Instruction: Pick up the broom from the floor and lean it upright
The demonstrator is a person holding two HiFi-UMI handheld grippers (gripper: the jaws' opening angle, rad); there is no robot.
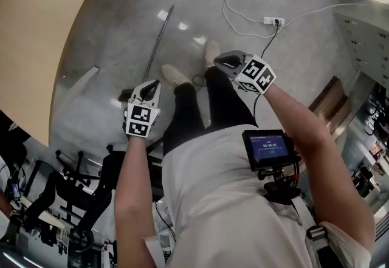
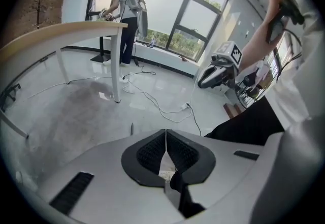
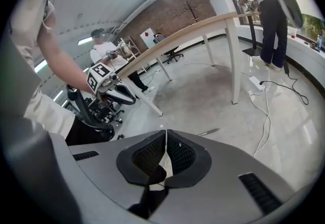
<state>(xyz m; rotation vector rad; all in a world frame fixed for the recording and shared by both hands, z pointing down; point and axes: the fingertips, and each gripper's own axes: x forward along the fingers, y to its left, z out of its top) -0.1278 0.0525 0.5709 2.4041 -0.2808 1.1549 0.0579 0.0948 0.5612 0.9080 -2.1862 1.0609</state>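
Observation:
The broom [image 1: 157, 42] lies flat on the grey floor, its thin metal handle running away from me just left of my shoes [image 1: 175, 74]. Its near end passes behind my left gripper [image 1: 154, 84], so the head is mostly hidden. That gripper hangs over the handle's near end with its jaws shut and empty. The right gripper [image 1: 219, 61] hovers above my right foot, also shut and empty. A short piece of the handle [image 2: 131, 129] peeks over the left gripper [image 2: 166, 132] in its own view. Likewise the handle [image 3: 209, 131] shows past the right gripper [image 3: 165, 132].
A table [image 1: 36, 17] with a light wood top and white legs stands left of the broom. A power strip [image 1: 273, 20] and white cables trail across the floor ahead. Cabinets [image 1: 364, 36] line the right side, an office chair [image 1: 91, 194] is behind me, and another person [image 2: 129, 14] stands by the window.

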